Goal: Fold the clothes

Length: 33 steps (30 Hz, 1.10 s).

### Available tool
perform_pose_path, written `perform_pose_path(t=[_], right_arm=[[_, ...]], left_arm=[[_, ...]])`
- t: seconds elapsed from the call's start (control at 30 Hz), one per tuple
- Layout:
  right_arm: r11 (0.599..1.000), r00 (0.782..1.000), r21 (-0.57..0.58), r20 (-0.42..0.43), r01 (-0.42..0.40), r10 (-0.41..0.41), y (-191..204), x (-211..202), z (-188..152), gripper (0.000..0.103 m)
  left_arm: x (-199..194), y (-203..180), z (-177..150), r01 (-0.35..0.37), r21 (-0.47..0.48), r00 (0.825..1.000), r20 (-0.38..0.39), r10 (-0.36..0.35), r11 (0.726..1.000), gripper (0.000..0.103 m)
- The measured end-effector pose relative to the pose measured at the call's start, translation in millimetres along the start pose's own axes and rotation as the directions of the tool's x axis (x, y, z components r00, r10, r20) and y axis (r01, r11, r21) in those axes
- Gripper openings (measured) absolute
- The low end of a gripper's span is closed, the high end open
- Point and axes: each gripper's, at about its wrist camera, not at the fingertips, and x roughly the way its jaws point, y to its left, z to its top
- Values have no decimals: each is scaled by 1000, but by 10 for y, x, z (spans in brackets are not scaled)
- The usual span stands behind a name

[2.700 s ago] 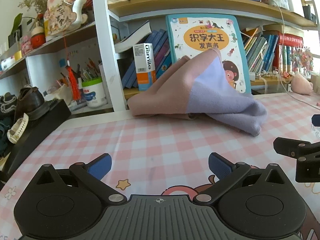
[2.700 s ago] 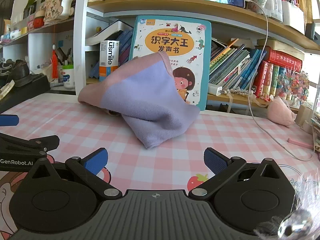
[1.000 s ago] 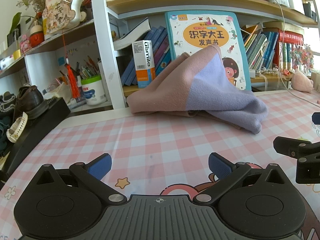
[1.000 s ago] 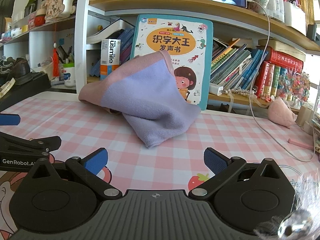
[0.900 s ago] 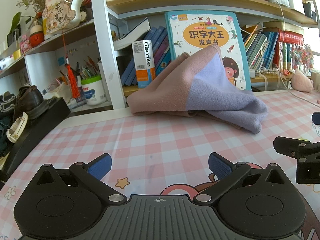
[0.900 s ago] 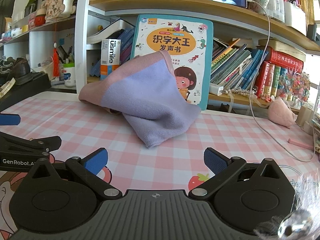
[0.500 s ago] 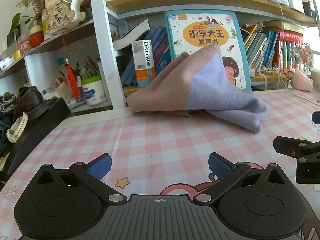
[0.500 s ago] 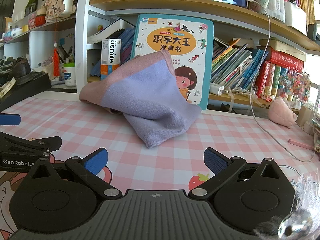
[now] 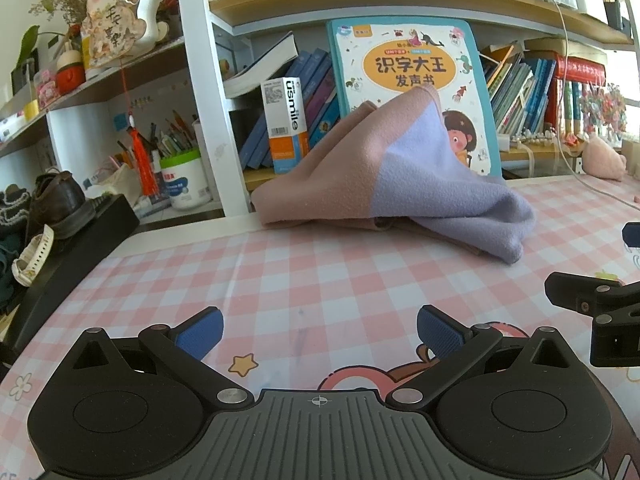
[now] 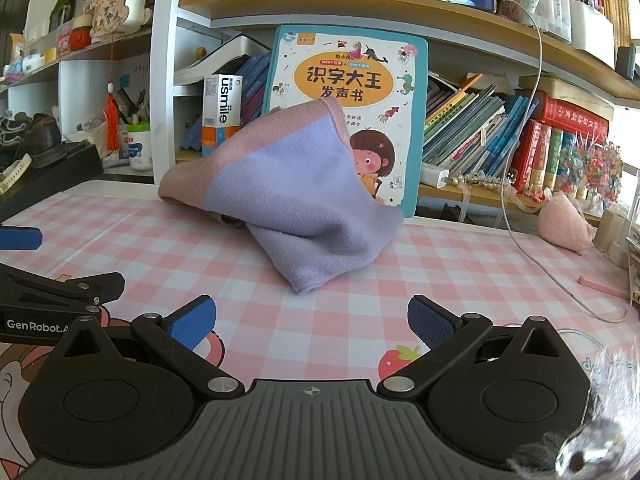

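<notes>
A pink and lilac knitted garment lies crumpled in a heap at the back of the table, its top leaning on a big children's book. My left gripper is open over the pink checked tablecloth, well short of the garment, with nothing between its blue pads. My right gripper is open too, a little nearer to the garment's lilac corner and holding nothing. Each gripper shows at the edge of the other's view.
A bookshelf packed with books stands behind the table. A white cable trails across the right side beside a pink plush toy. Shoes on a black stand are at the left. The checked tablecloth covers the table.
Both grippers have crept slightly forward toward the garment. The garment itself has not moved and both grippers stay open.
</notes>
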Motion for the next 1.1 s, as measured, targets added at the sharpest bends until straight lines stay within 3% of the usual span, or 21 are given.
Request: perform_pose_path(t=[0.7, 0.93, 1.1], right_arm=[[999, 1000, -27, 7, -19, 19, 40, -4, -5, 103], [999, 1000, -46, 3, -9, 9, 84, 3, -8, 103], [998, 998, -19, 8, -59, 59, 24, -3, -4, 103]], left_arm=[[36, -18, 3, 1, 3, 1000, -28, -1, 1000, 103], [67, 116, -8, 42, -75, 998, -40, -45, 996, 103], [59, -3, 2, 14, -13, 999, -37, -14, 1000, 103]])
